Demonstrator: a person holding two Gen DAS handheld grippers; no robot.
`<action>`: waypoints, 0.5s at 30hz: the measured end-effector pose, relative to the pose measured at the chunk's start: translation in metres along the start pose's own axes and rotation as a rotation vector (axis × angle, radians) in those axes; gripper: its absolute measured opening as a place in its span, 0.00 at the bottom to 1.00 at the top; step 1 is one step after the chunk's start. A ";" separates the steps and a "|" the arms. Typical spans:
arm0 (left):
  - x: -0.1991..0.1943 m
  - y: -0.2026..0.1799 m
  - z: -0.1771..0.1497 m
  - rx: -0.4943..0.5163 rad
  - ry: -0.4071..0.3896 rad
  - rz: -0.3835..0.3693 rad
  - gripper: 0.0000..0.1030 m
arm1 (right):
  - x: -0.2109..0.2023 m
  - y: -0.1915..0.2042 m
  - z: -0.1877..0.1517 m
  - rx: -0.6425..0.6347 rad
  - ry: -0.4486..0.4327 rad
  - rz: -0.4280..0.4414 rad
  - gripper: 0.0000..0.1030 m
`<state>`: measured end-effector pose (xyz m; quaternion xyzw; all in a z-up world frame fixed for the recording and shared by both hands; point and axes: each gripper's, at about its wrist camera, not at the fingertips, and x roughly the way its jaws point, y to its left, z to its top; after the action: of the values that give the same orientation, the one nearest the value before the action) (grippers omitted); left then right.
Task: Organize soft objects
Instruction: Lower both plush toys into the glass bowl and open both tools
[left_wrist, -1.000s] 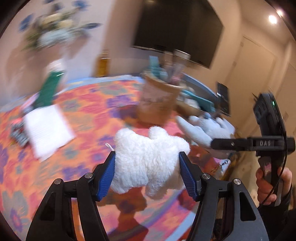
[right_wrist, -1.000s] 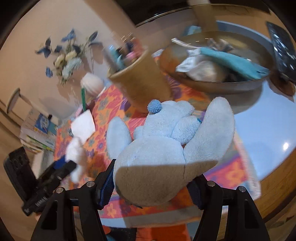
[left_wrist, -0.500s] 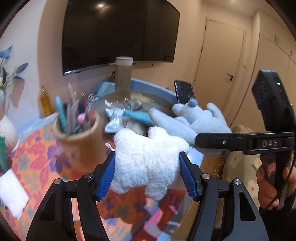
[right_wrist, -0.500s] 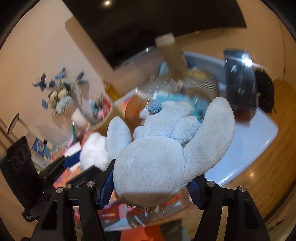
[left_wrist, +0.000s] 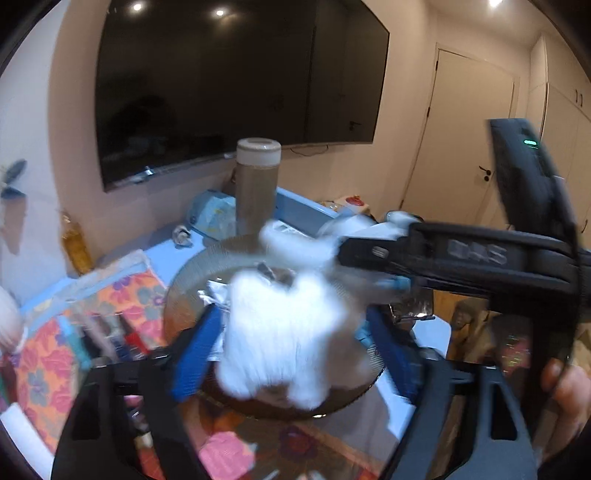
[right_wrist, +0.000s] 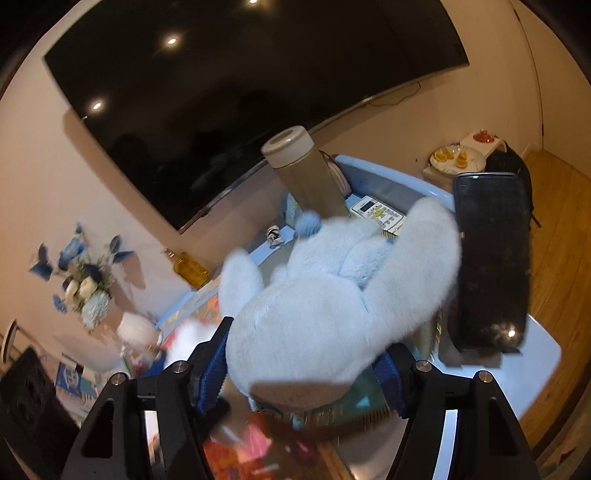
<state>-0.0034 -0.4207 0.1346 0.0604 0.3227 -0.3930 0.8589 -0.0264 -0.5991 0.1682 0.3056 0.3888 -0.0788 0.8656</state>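
Left gripper (left_wrist: 291, 349): its jaws have just been opening and now stand spread, with the white plush toy (left_wrist: 284, 336) blurred between the blue pads (left_wrist: 194, 356) and a visible gap on either side, so it is no longer pinched. Directly beyond and beneath the toy lies a round brown bowl (left_wrist: 184, 280) holding crumpled items. Right gripper (right_wrist: 301, 363): its jaws have likewise just been opening a little; the pale blue plush toy (right_wrist: 332, 295) fills the space between them, and whether the pads still press on it cannot be told. In the left wrist view the right gripper's body crosses ahead of the jaws on the right, bearing raised lettering too blurred to read, with a person's hand (left_wrist: 565, 391) on its handle. Ahead of both jaws a tall beige canister (left_wrist: 257, 184) stands on the blue tabletop (right_wrist: 532, 373), partly covered to the left by an orange floral cloth (left_wrist: 44, 354). A dark phone (right_wrist: 489, 258) stands upright to the right of the right jaws. A large black television (left_wrist: 236, 85) hangs on the cream wall, beside a white door (left_wrist: 458, 133); the floor is wood.
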 end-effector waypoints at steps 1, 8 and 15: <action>0.006 0.003 -0.002 -0.013 0.011 -0.017 0.96 | 0.009 -0.003 0.004 0.013 0.022 -0.008 0.71; -0.016 0.001 -0.025 0.047 -0.012 -0.100 0.98 | 0.025 -0.031 -0.016 0.055 0.185 -0.085 0.71; -0.057 -0.004 -0.040 0.100 -0.054 -0.127 0.98 | -0.027 -0.033 -0.050 0.055 0.130 -0.054 0.72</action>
<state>-0.0536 -0.3727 0.1383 0.0720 0.2824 -0.4637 0.8367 -0.0885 -0.5983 0.1465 0.3233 0.4498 -0.0930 0.8273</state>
